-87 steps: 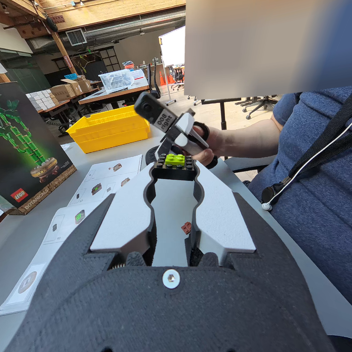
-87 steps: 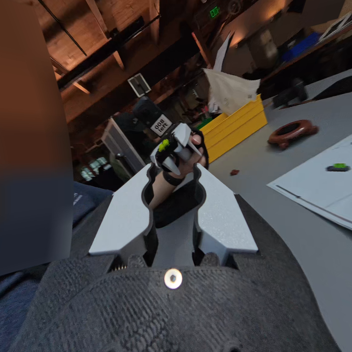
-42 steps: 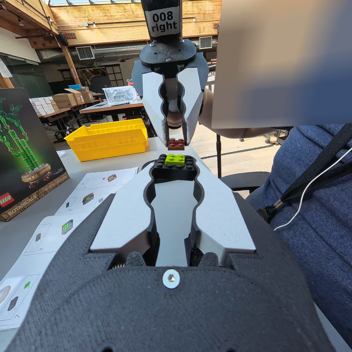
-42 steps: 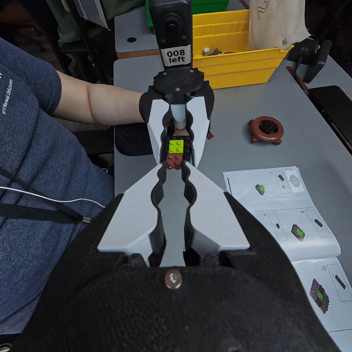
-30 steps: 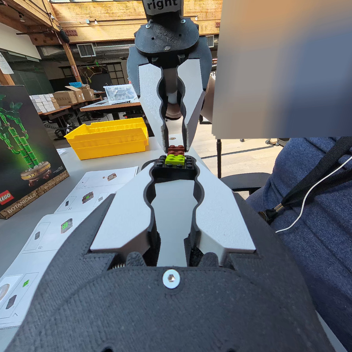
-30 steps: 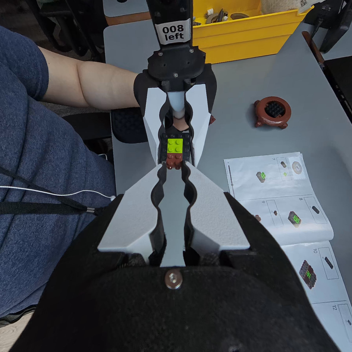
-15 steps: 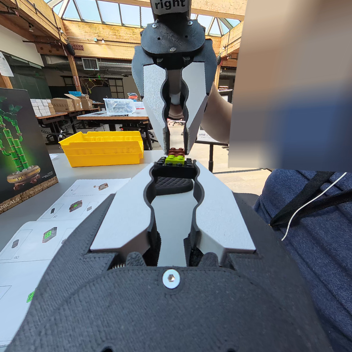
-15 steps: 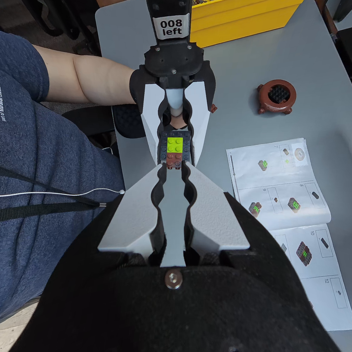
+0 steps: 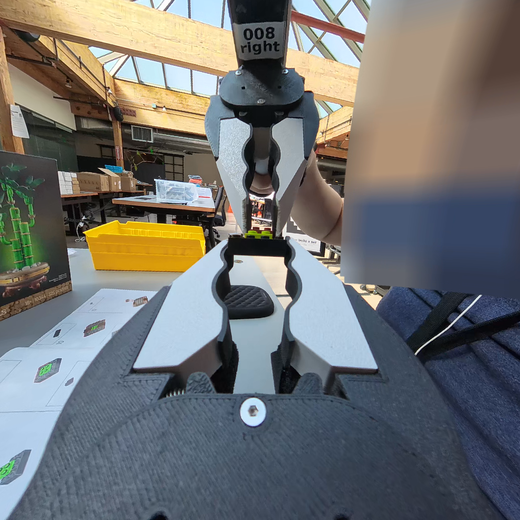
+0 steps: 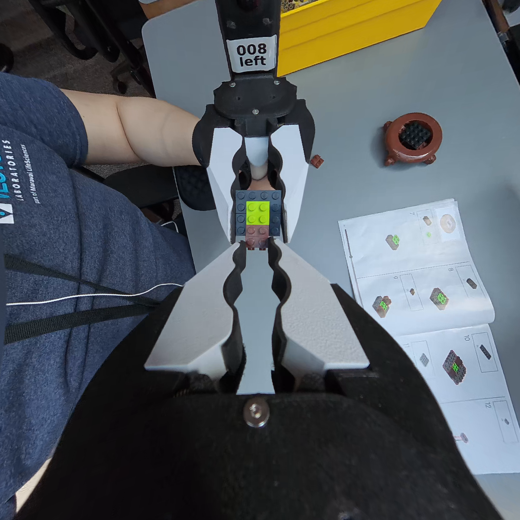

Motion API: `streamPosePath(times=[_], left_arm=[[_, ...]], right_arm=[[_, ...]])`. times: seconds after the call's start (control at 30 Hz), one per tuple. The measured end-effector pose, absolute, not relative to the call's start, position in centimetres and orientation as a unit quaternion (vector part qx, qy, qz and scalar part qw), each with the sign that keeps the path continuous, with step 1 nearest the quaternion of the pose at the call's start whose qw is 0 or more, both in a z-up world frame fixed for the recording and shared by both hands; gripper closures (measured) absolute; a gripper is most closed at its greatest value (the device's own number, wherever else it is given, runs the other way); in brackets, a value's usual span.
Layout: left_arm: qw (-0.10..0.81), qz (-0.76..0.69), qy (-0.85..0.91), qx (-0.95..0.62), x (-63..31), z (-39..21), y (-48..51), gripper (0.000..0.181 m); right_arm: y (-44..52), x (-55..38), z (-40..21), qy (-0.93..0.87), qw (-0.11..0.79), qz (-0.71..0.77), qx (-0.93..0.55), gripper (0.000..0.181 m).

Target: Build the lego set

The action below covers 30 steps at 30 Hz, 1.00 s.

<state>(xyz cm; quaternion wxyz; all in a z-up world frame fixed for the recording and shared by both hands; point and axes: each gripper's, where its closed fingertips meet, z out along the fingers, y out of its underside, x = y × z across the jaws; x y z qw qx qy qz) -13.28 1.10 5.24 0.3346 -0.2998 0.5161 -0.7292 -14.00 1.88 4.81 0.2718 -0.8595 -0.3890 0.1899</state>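
My left gripper [image 9: 258,247] is shut on a black brick block [image 9: 258,249] with a lime plate [image 9: 259,234] on top, held above the grey table [image 10: 394,84]. My right gripper [image 10: 256,244] comes from above and is shut on a small brown plate [image 10: 256,239]. The brown plate rests on the block's studs next to the lime plate [image 10: 257,213] and overhangs the block's [image 10: 240,208] edge. In the left wrist view the right gripper [image 9: 260,231] points straight down, with the brown plate [image 9: 260,228] just showing behind the lime one.
A brown round pot base [image 10: 412,139] and a loose brown piece [image 10: 317,161] lie on the table. An open instruction booklet [image 10: 422,281] lies to the right. A yellow bin [image 9: 146,244] and the set's box [image 9: 28,225] stand farther back. The person's body is close. Both grippers' tips are close together, under 4 cm apart. From either gripper's tips it is about 30 cm to the brown round pot base [image 10: 412,139].
The right gripper picked up the brown plate, swung above the left gripper and lowered the plate onto the black block beside the lime plate. Both grippers have tilted since.
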Motion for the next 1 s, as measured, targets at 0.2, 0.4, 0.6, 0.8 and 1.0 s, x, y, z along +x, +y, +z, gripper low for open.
streamPosePath(times=[0.2,0.4,0.6,0.8,1.0], left_arm=[[0.348,-0.727,0.520,-0.283,-13.76,5.67,0.95,0.147],[0.362,-0.726,0.522,-0.261,-14.23,6.11,0.39,0.147],[0.371,-0.720,0.517,-0.277,-13.83,5.99,0.96,0.147],[0.362,-0.723,0.519,-0.277,-13.81,5.81,0.83,0.147],[0.365,-0.726,0.517,-0.269,-13.95,5.97,0.66,0.147]], right_arm=[[1.66,-14.50,5.09,-0.404,0.286,0.196,-0.846,0.166],[1.19,-14.87,5.45,-0.422,0.294,0.205,-0.833,0.166],[1.76,-14.43,5.25,-0.432,0.308,0.146,-0.835,0.166],[1.59,-14.41,5.08,-0.448,0.296,0.118,-0.836,0.166],[1.39,-14.54,5.22,-0.440,0.276,0.148,-0.842,0.166]])
